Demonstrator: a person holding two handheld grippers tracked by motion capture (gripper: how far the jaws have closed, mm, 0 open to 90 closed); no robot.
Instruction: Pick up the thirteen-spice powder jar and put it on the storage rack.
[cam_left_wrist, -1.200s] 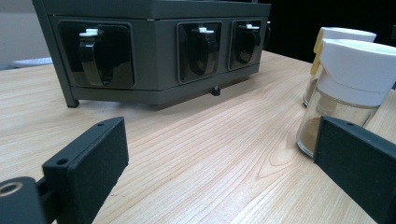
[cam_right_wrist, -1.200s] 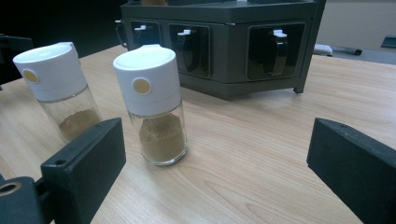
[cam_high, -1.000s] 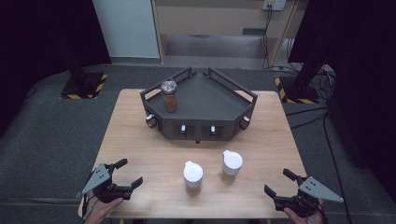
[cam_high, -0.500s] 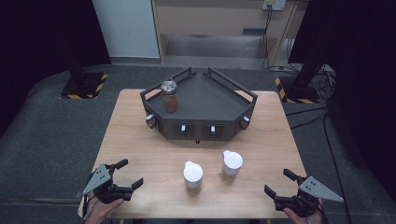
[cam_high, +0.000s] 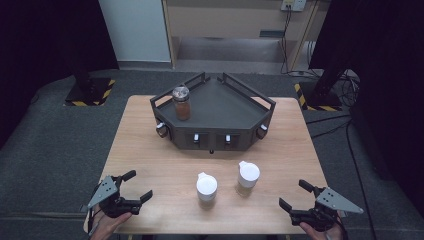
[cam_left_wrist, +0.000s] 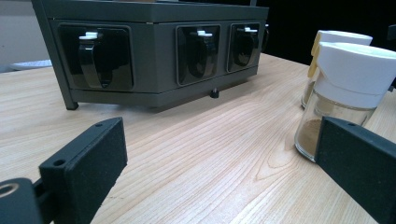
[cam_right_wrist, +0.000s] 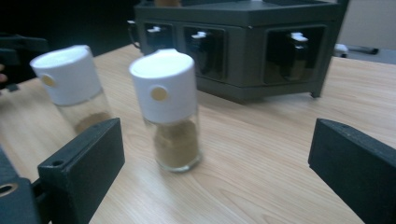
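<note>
White-capped jars upright mid-desk btwn our tools. Left tool (cam_high: 134, 186) released, nearer left jar (cam_high: 206, 186); right tool (cam_high: 295, 195) released, nearer right jar (cam_high: 248, 177). Both lie inward, ahead.

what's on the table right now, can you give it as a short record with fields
surface: wooden table
rack: dark grey angular rack at the far middle, dispenser slots along its front
on rack: brown-filled jar with metal lid, upright at its left end
left shaker: white-capped glass shaker, upright, nearer the table's front edge
right shaker: white-capped glass shaker, upright, apart from the other, brownish powder inside
left gripper: open, at the front left corner, holding nothing
right gripper: open, at the front right corner, holding nothing
</note>
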